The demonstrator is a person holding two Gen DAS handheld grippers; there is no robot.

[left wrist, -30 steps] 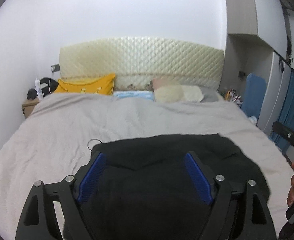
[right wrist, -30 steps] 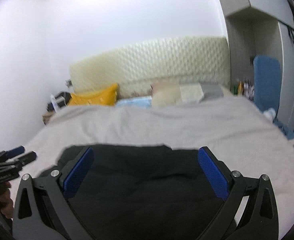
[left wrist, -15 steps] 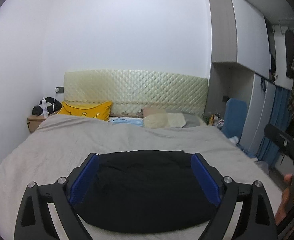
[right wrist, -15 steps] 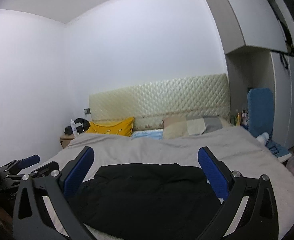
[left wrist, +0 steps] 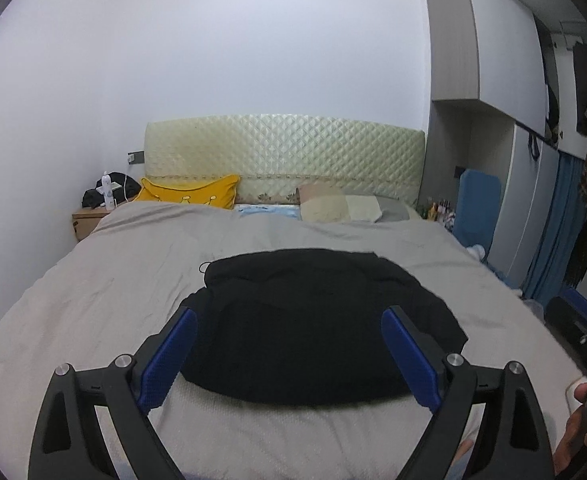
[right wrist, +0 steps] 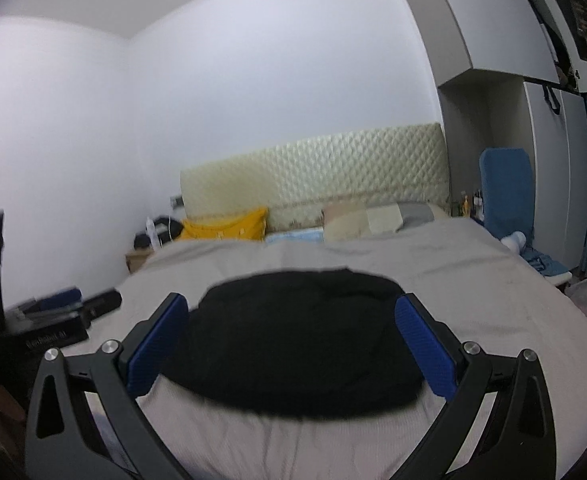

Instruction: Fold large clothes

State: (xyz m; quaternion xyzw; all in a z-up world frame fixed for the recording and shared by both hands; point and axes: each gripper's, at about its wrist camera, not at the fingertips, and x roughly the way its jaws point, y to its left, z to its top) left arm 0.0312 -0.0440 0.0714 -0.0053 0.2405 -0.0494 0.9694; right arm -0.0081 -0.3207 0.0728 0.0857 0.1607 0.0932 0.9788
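One black folded garment (left wrist: 313, 320) lies in a compact bundle on the grey bedspread (left wrist: 113, 280), near the foot of the bed. Left gripper (left wrist: 289, 354) hangs above its near edge with blue-padded fingers (left wrist: 169, 360) spread wide apart, gripping nothing; right gripper (right wrist: 289, 344) is likewise spread and empty (its view is slightly blurred). Beyond the garment: a yellow cushion (left wrist: 191, 192), beige pillows (left wrist: 337, 208) and a cream quilted headboard (left wrist: 285, 152). A wooden bedside table (left wrist: 87, 222) stands to the left, grey wardrobes (left wrist: 489, 120) to the right.
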